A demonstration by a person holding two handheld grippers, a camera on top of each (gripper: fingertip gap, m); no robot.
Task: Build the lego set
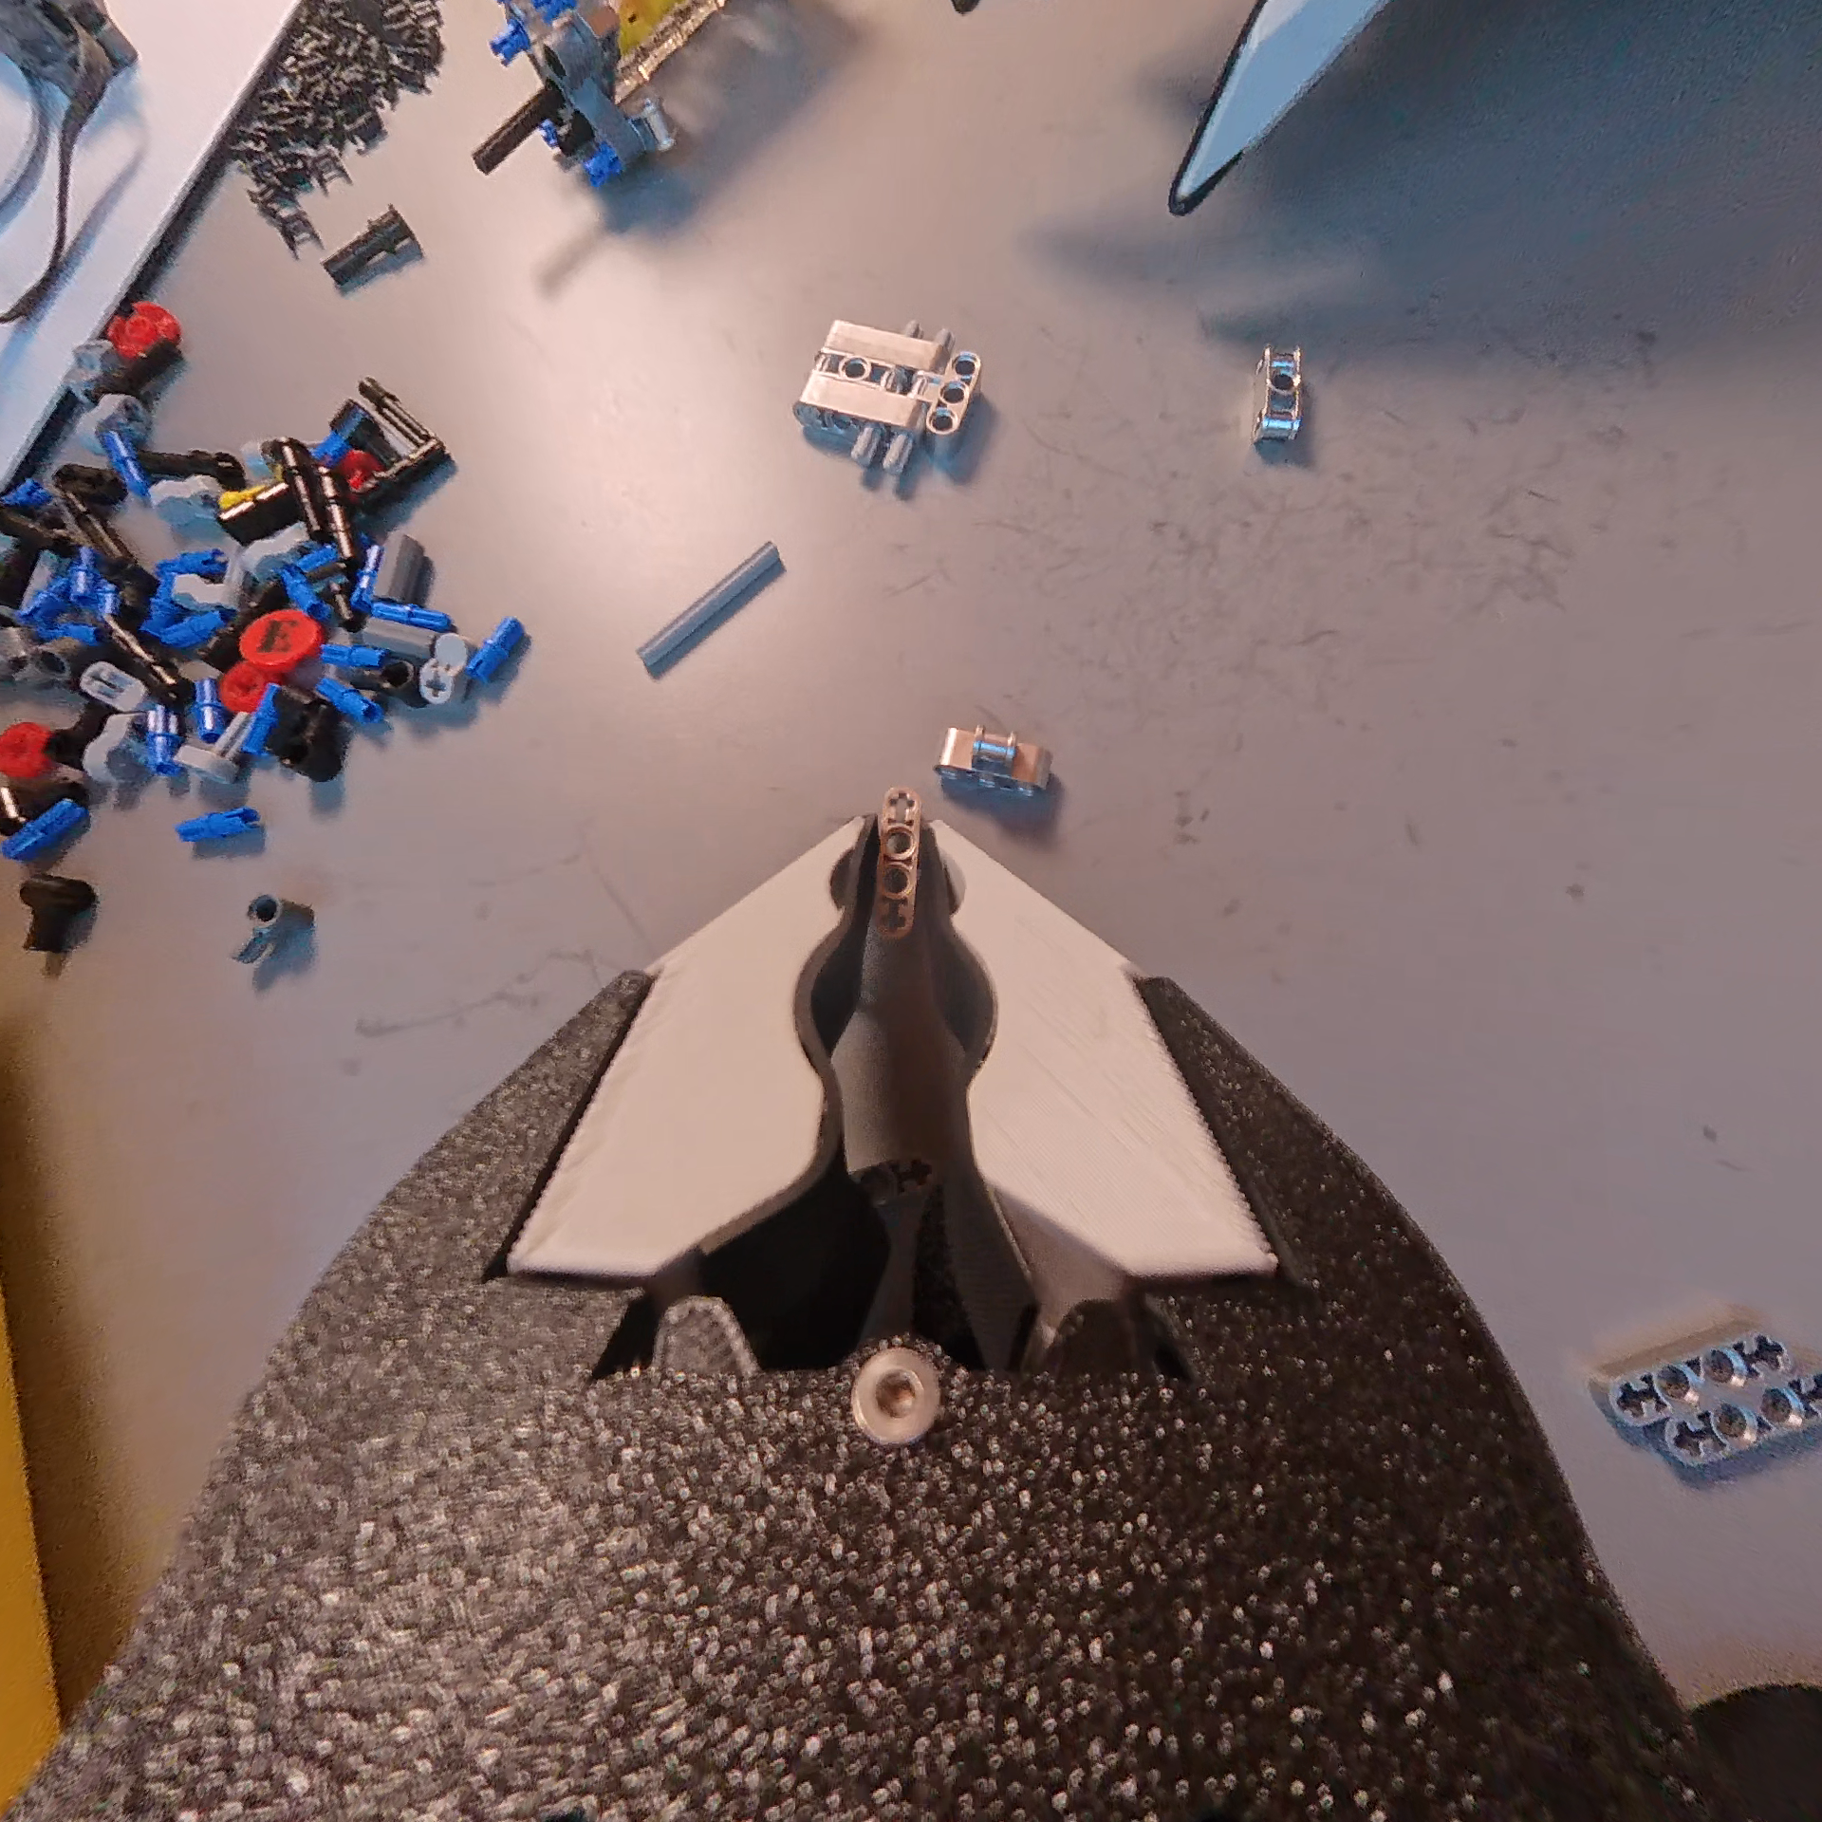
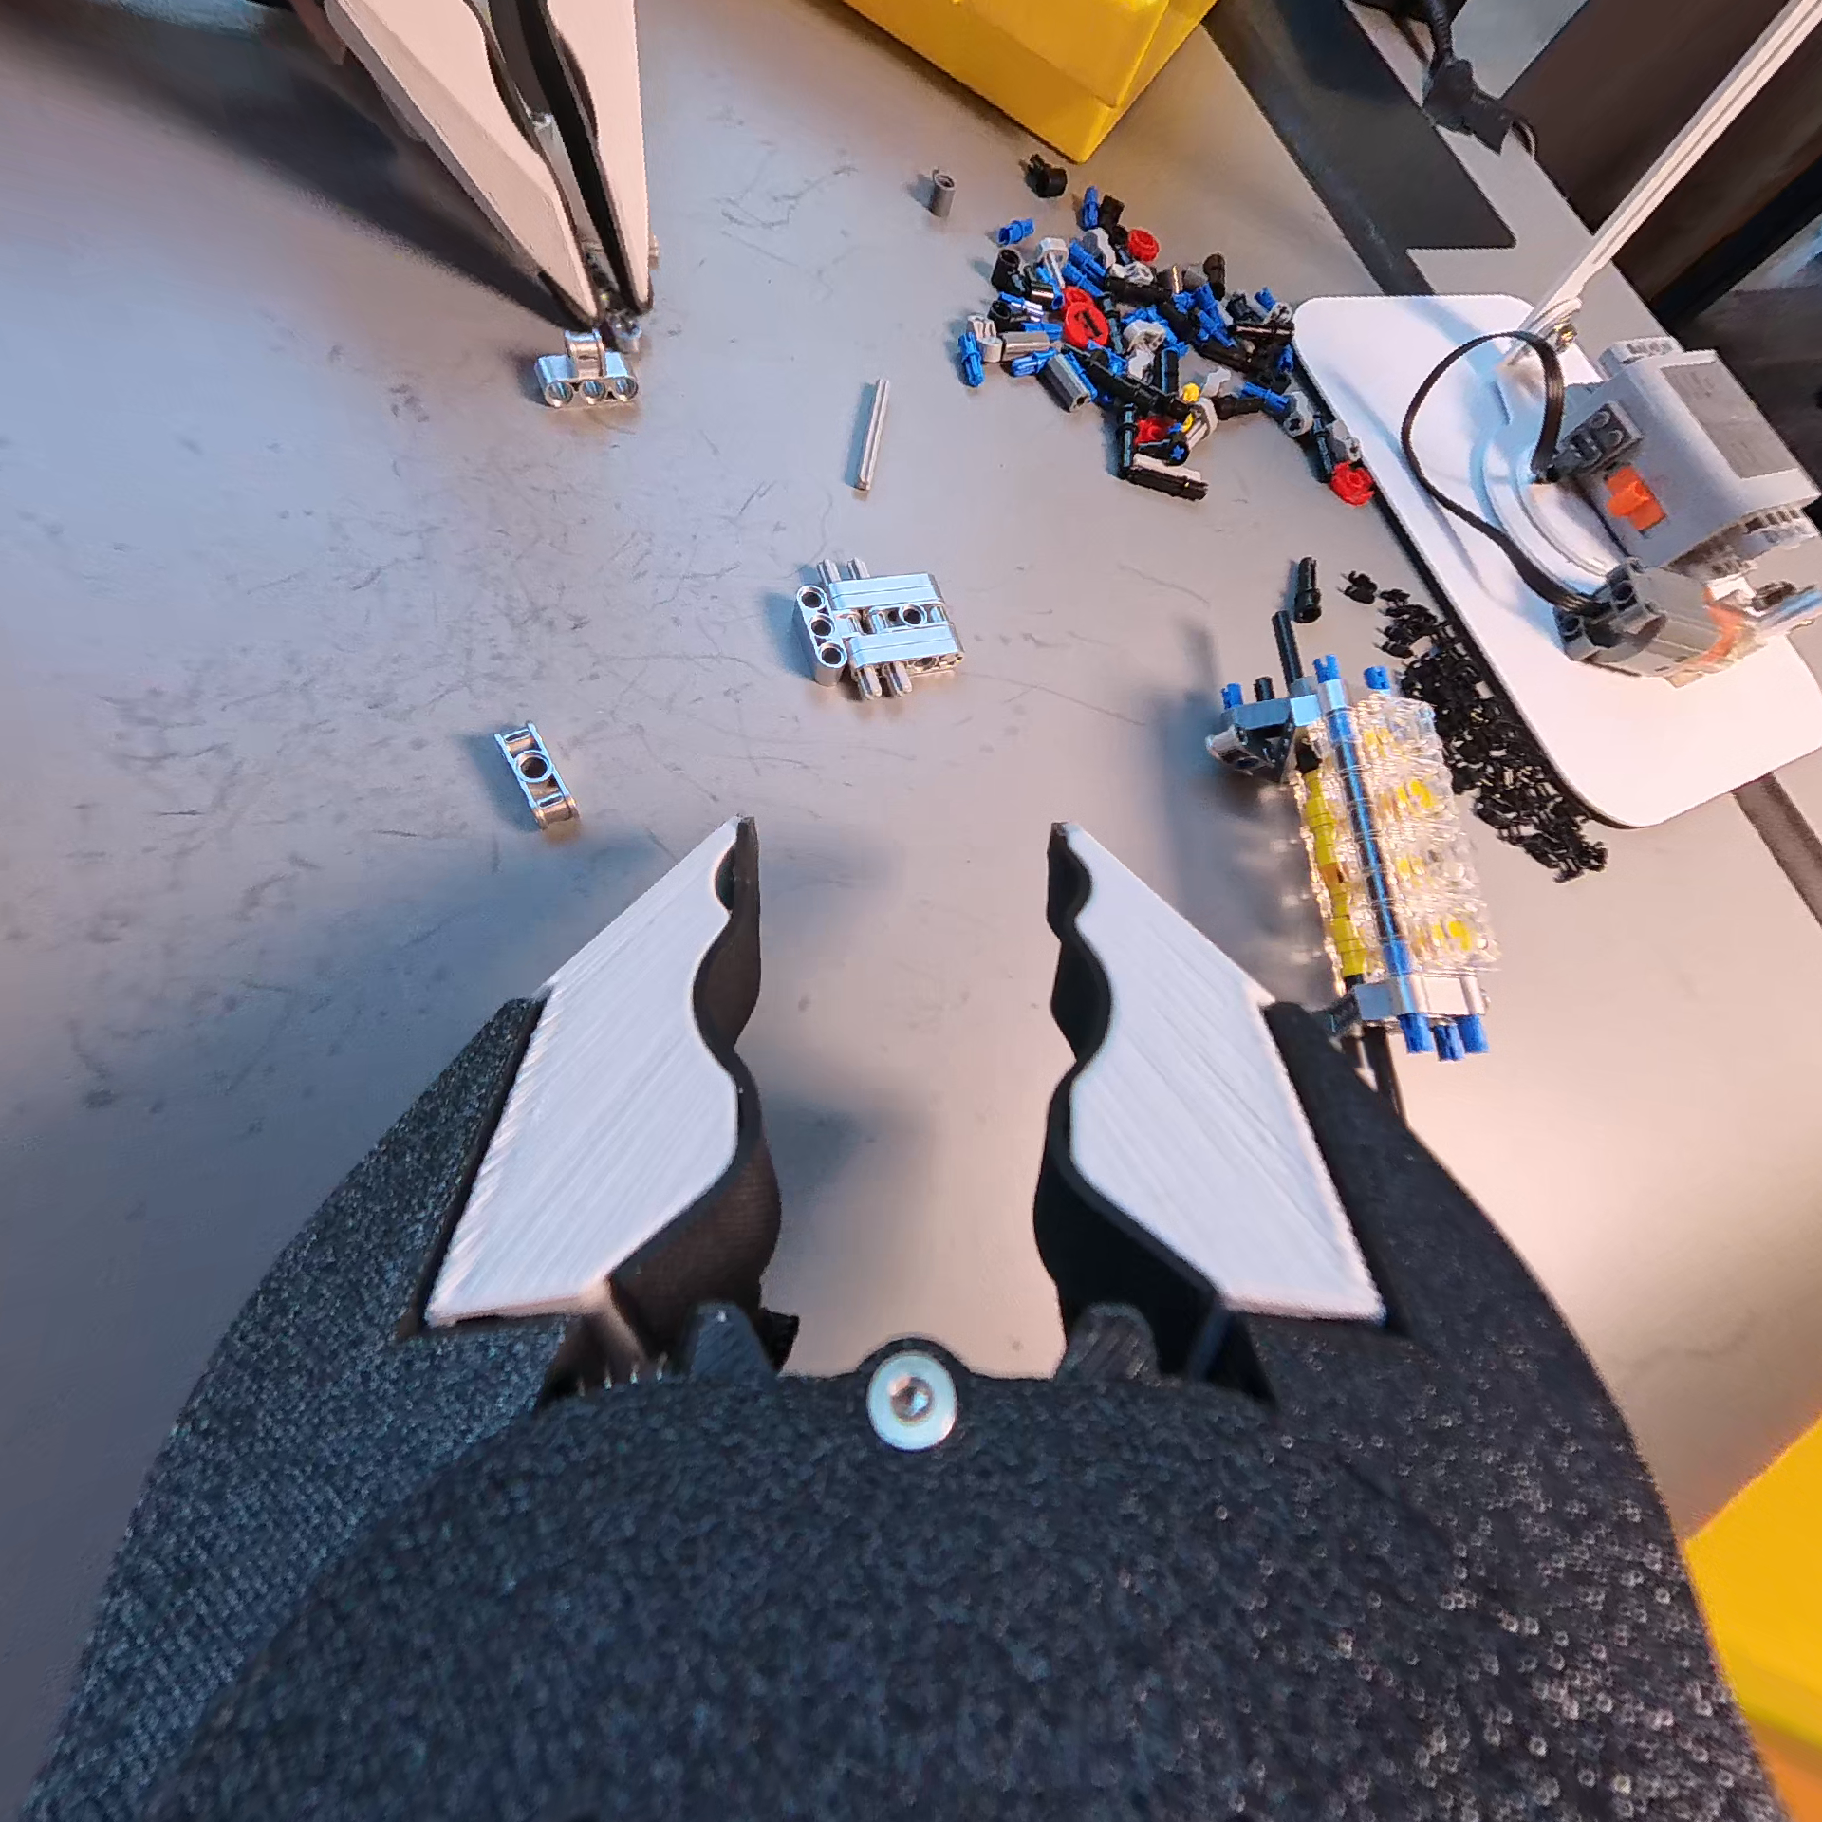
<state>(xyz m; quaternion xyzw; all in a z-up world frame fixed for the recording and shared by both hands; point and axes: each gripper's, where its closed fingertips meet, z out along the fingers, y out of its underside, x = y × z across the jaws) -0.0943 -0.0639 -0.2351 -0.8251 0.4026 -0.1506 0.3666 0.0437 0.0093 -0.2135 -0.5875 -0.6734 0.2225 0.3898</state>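
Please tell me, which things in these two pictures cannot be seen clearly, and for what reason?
- Thin beam in the left tool: left wrist view, lower part hidden between the fingers.
- Yellow box: right wrist view, cut off by the top edge.
- Black pin heap: right wrist view, single pieces too small.
- Right tool: open, empty.

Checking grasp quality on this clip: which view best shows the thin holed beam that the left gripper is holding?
The left wrist view. The thin holed beam stands edge-on between the left gripper fingertips, its holes plain to see. In the right wrist view the left gripper is far off, over a grey three-hole piece, and the beam barely shows.
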